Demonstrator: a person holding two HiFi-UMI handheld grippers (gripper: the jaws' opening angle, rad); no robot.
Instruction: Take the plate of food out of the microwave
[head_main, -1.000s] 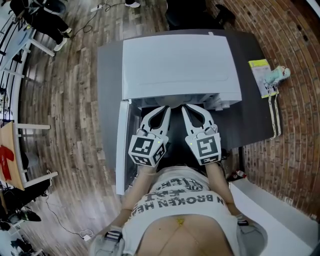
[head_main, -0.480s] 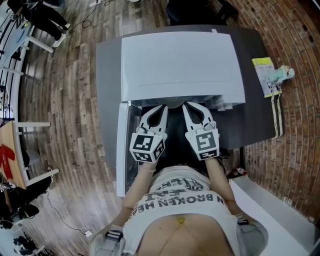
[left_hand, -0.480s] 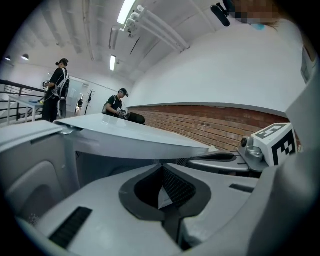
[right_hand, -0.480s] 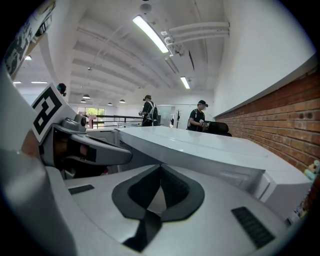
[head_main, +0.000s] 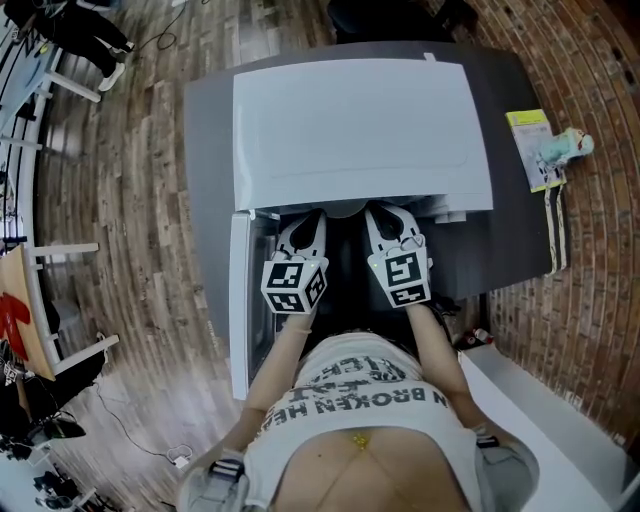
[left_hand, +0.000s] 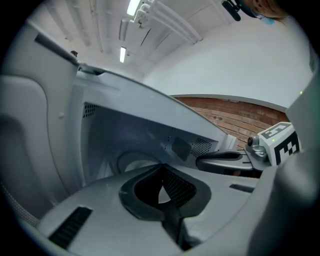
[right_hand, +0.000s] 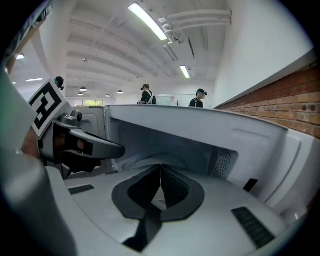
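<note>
A white microwave stands on a grey table with its door swung open to the left. My left gripper and right gripper sit side by side at the mouth of the cavity, pointing in. Both are shut with nothing between the fingers. In the left gripper view a pale round plate rim shows on the cavity floor beyond the tips; no food can be made out. The right gripper view shows the cavity's back wall. From the head view the plate is hidden under the microwave's top.
A yellow-green booklet and a small teal object lie on the table's right end. A white counter is at the lower right, with a brick surface beyond it. Two people stand far off behind the microwave.
Both grippers have sunk and moved forward together, so their tips now reach the microwave's opening. Their jaws stay shut. The door has not moved.
</note>
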